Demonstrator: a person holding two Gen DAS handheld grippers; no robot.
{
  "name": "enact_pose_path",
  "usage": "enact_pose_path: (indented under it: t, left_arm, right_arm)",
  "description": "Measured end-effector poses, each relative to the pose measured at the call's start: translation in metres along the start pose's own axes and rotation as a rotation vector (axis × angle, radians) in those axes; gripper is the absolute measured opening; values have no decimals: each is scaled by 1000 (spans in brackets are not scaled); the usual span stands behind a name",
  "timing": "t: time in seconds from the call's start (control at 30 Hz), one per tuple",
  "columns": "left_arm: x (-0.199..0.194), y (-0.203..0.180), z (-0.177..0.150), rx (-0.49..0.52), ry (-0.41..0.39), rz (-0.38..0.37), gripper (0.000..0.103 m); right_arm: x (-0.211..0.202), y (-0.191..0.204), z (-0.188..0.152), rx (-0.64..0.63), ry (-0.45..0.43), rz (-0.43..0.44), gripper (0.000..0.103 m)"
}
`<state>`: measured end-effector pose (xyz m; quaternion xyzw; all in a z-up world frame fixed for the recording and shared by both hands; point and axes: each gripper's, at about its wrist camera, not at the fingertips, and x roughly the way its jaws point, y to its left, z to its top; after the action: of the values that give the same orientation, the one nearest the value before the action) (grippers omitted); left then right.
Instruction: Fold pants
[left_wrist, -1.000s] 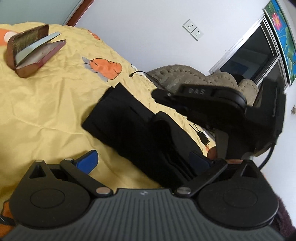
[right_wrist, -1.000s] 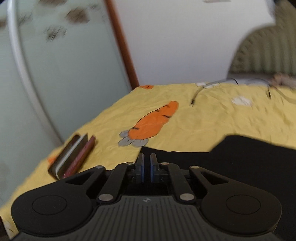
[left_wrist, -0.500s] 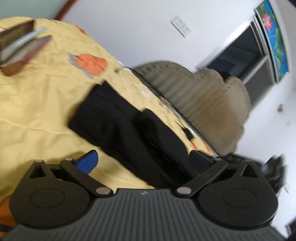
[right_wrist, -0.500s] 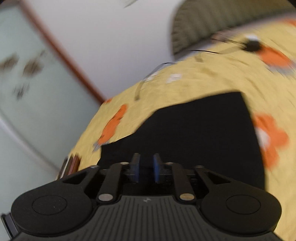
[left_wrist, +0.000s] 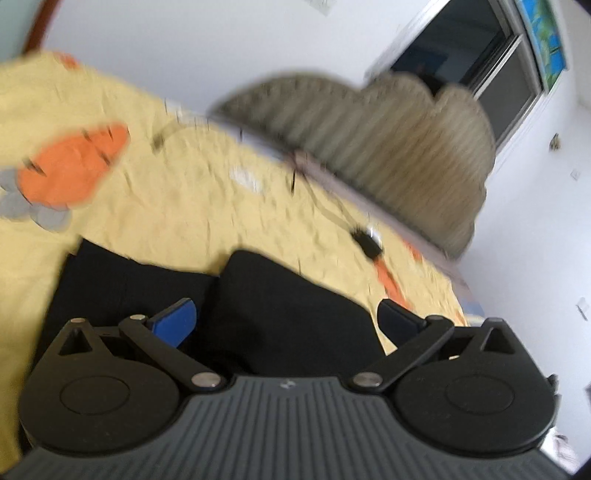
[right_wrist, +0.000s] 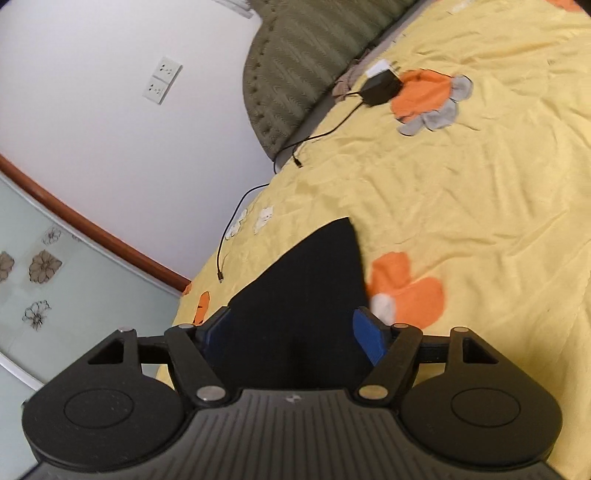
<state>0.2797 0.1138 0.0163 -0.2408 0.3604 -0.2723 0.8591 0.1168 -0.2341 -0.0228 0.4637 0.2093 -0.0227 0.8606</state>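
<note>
The black pants (left_wrist: 280, 306) lie folded on the yellow bedspread (left_wrist: 184, 206), blurred in the left wrist view. My left gripper (left_wrist: 284, 321) hangs open just over them, blue pads wide apart and pressing on nothing. In the right wrist view the pants (right_wrist: 310, 295) run away from the camera to a pointed corner. My right gripper (right_wrist: 295, 332) sits low over that cloth with its jaws opening; the dark fabric fills the gap between the blue pads, which do not pinch it.
A black charger (right_wrist: 380, 88) with its cable lies on the bedspread (right_wrist: 480, 192) near the padded headboard (right_wrist: 295, 62). A second thin cable (right_wrist: 231, 229) trails at the bed's edge by the white wall. Orange flower prints dot the sheet.
My right gripper went from shut to open while rolling and sweeping sideways over the pants. My left gripper stayed open and swung toward the headboard; the other gripper and the book-like item left its view.
</note>
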Motion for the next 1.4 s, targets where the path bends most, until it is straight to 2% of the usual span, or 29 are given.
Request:
enact_pose_path:
  t: [0.1,0.13,0.2,0.23,0.37,0.53,0.63,0.7,0.8,0.87,0.9,0.97,1.0,1.03,1.2,1.27,1.33,1.4]
  left_arm:
    - [16,8,1,-58,81,-75,103]
    - [21,8,1,-44,108,-65,103]
    - [21,10,-1,-10,102,0,103]
    - [20,14,0,-1,100,4,103]
    - [33,34,6,-62,166,25,103]
    - [43,16,0,19,181,-73,103]
    - [54,9,-8,98,207,-73,103]
    - [54,11,-10,125,199,-90,103]
    - [38,27,-10,35,164,-149,102]
    - [31,33,-10,-19,130,-163,98]
    - [30,30,-10,-6,128,-145,93]
    - [27,22,-13,40,123,-123,91]
    - [25,18,-14,57,124,-106,84]
    - [24,12,-15,78,115,-57,81]
    - [3,-23,-35,321,-20,98,81]
    - [5,-35,-45,424,-5,100,81]
    - [16,-40,-51,450,35,119,81]
    - [23,-40,-52,438,28,140,81]
  right_arm:
    - [6,-12,2,24,22,14,72]
    - [9,-13,4,22,30,15,72]
    - [10,-17,5,16,24,30,72]
    - [9,-19,6,15,17,44,72]
    - [2,-25,4,15,-5,50,72]
    - [4,-33,3,26,-5,61,71]
    - [3,-32,2,6,-14,64,71]
    - [2,-32,1,-7,-18,68,71]
    - [1,-33,1,-20,-19,76,71]
    - [2,-34,0,-31,-30,81,71]
    - [2,-33,0,-43,-30,78,71]
    - [3,-31,-1,-70,-22,71,71]
    - [3,-31,-1,-71,-24,74,71]
    - [3,-32,-1,-67,-28,79,71]
    - [2,-35,0,-65,-31,95,71]
    - [4,-33,-1,-82,-27,89,71]
    - [4,-32,-2,-91,-25,85,71]
    - [4,-33,-1,-86,-25,90,71]
